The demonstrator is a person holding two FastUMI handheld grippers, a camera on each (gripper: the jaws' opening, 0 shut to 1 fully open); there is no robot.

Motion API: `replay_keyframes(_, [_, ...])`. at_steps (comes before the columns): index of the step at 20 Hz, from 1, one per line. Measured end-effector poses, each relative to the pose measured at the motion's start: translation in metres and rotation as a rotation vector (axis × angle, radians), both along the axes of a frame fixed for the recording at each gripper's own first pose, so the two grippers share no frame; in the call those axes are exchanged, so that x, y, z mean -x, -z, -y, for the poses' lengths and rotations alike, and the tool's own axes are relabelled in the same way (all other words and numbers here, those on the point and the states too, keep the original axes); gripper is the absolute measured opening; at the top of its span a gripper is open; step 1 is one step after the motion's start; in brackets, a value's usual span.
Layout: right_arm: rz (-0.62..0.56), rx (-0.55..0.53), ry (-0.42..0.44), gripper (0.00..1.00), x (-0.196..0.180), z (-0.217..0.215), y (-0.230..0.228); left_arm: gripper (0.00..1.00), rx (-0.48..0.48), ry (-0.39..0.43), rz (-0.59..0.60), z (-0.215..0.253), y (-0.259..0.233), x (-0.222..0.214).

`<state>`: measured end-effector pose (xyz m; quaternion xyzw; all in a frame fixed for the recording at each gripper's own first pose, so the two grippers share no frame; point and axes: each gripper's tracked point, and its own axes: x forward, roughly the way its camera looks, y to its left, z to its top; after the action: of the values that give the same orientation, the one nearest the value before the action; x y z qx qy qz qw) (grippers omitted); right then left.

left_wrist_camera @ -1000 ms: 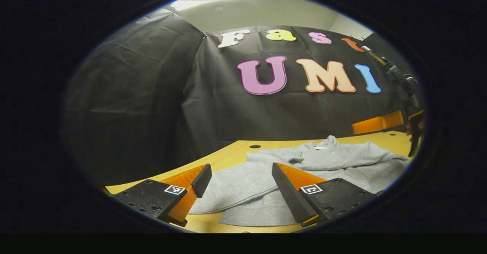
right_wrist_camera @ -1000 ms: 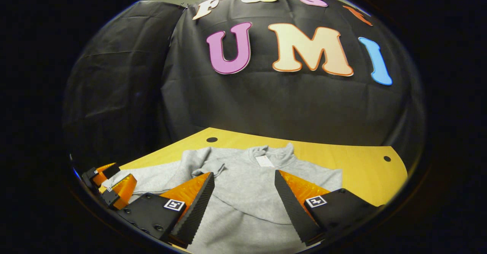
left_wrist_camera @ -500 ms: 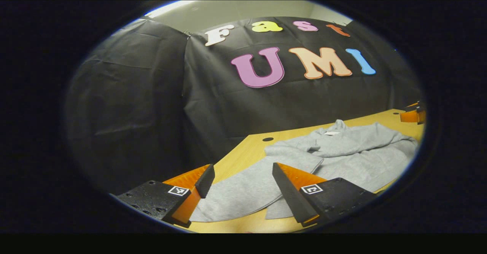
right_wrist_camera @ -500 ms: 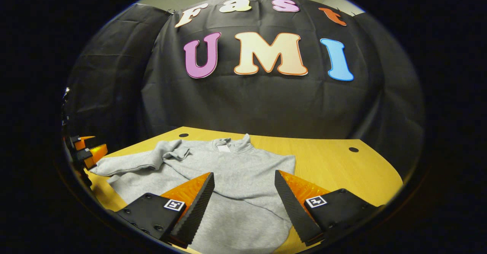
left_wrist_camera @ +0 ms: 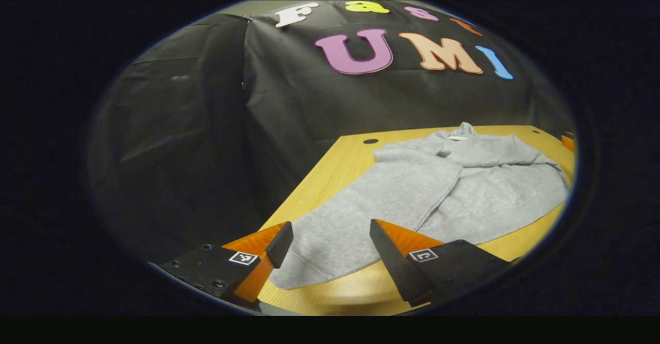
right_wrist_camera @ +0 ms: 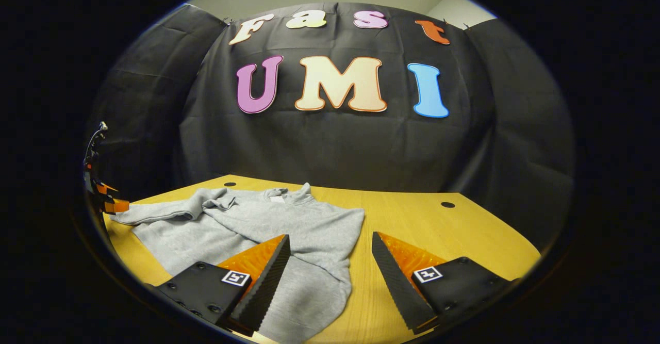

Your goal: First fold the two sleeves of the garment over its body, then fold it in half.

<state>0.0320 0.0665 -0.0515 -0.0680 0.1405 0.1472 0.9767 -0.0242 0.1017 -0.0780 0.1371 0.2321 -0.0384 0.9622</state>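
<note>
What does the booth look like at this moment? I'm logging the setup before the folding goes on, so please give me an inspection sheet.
Surface: wooden table with round holes, bare to the right of the garment.
Job's things: grey sweatshirt lying flat, collar toward the wall; sleeves lie across the body.
Clutter: nothing seen.
Grippers: left gripper open, above the sweatshirt's near edge; right gripper open, over the sweatshirt's right edge; neither holds cloth.
Cables: nothing seen.
Surroundings: black cloth wall behind the table.

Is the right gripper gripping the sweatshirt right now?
No, the right gripper is open, its fingers spread above the grey sweatshirt.
</note>
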Motion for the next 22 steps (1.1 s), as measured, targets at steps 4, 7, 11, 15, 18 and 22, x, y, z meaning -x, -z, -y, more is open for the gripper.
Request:
replay_keyframes(4, [0.022,-0.023,0.013,0.99,0.004,0.009,-0.003,0.9,0.015,-0.027,-0.099,-0.01,0.028,0.001])
replay_keyframes(7, [0.056,0.007,0.032,0.98,0.003,0.018,-0.008,0.92,0.032,-0.039,-0.113,-0.015,0.029,0.007])
replay_keyframes(11, [0.071,-0.003,0.04,0.98,0.004,0.022,-0.016,0.93,0.04,-0.032,-0.139,-0.012,0.035,0.007])
replay_keyframes(15, [0.077,0.002,0.044,0.98,0.004,0.025,-0.016,0.92,0.098,-0.036,-0.15,-0.009,0.039,0.007])
replay_keyframes(18, [0.075,0.001,0.039,0.98,0.004,0.023,-0.015,0.88,0.143,-0.021,-0.159,0.0,0.042,0.008])
replay_keyframes(22, [0.067,0.001,0.037,0.98,0.004,0.023,-0.012,0.59,0.168,-0.012,-0.161,0.005,0.043,0.009])
